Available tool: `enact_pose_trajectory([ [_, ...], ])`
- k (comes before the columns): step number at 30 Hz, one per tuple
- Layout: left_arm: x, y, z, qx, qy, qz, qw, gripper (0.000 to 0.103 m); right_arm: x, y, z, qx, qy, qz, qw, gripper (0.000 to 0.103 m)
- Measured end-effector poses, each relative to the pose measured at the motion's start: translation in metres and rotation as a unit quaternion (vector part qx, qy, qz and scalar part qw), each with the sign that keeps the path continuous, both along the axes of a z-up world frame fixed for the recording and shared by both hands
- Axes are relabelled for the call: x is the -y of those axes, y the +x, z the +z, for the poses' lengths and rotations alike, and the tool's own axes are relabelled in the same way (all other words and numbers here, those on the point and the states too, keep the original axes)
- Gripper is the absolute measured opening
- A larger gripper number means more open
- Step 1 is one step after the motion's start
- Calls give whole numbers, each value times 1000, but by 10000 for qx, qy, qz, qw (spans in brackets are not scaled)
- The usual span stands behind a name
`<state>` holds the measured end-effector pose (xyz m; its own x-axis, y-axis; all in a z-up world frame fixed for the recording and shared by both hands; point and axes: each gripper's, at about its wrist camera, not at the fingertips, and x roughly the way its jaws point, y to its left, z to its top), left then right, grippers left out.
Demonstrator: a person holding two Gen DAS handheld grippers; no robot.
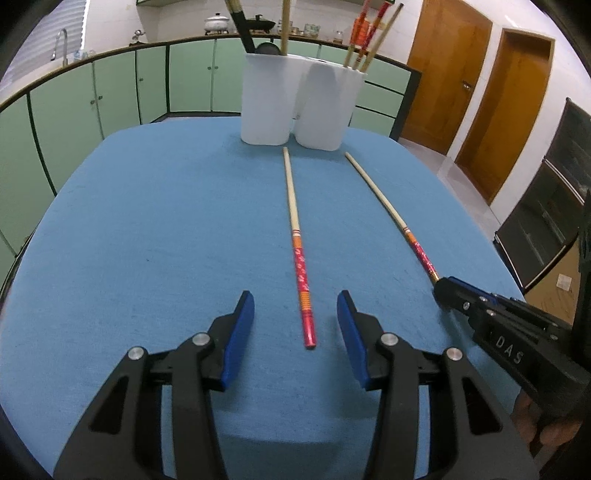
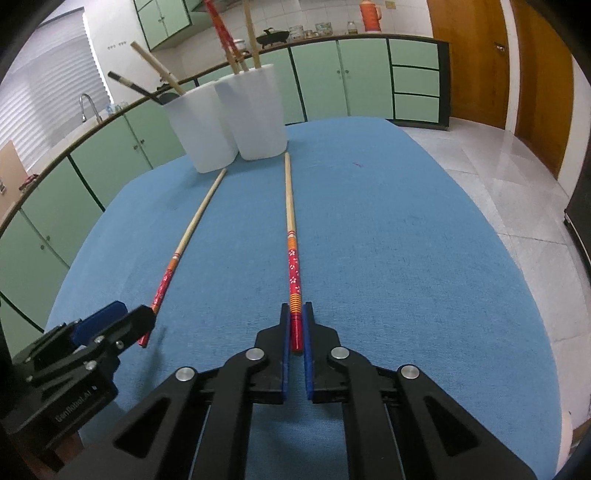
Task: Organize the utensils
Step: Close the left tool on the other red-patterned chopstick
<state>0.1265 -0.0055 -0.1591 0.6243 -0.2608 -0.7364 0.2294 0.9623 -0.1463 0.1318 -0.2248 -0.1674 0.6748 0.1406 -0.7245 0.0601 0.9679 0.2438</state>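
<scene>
The left gripper (image 1: 295,310) has its blue pads spread wide, and the left chopstick (image 1: 300,254) lies flat on the cloth between them, untouched. Over on the other side, the right gripper (image 2: 295,325) has its jaws pinched in on the red end of the right chopstick (image 2: 291,236); in the left wrist view that grip is hidden behind the black finger body (image 1: 454,291), so only the shaft shows running up out of it. Both sticks point their pale tips toward the holders, stopping just short of the bases. Two white cups stand touching: the left cup (image 1: 266,99) carries a black-handled utensil (image 1: 242,27) and a plain wooden stick, the right cup (image 1: 332,107) several red-and-orange chopsticks (image 1: 369,33), tops cut off by the frame. What sits deeper inside either cup can't be seen. All of it rests on a blue tablecloth (image 1: 147,221). Behind, green cabinets (image 1: 110,92) run along a counter with a tap (image 1: 61,42) and pots, wooden doors (image 1: 450,74) off to the right.
</scene>
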Motion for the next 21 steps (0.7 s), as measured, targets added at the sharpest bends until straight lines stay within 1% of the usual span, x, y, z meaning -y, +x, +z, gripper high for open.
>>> enact_pose_trajectory([
  [2,1,1,-3,-63,10,-8,10000,44,4,-3,0,29,25,-7,10000,9],
  [3,1,2,-4,-103,13,-15,9999,36,5,-4,0,40,24,-14,10000,9],
  [5,-1,3,-5,-144,1,9,9999,25,6,-6,1,53,13,0,10000,9],
  [7,-2,3,-6,-174,-17,43,9998,18,7,-6,1,67,-18,23,10000,9],
  [9,-2,4,-7,-192,23,96,9998,6,6,-7,1,58,-57,81,9999,9],
  [13,-5,5,-5,-181,-32,152,9997,5,5,-10,1,41,-124,161,9998,10],
  [21,-7,2,-4,-169,62,202,9996,5,5,-17,-2,27,-215,352,9991,11],
])
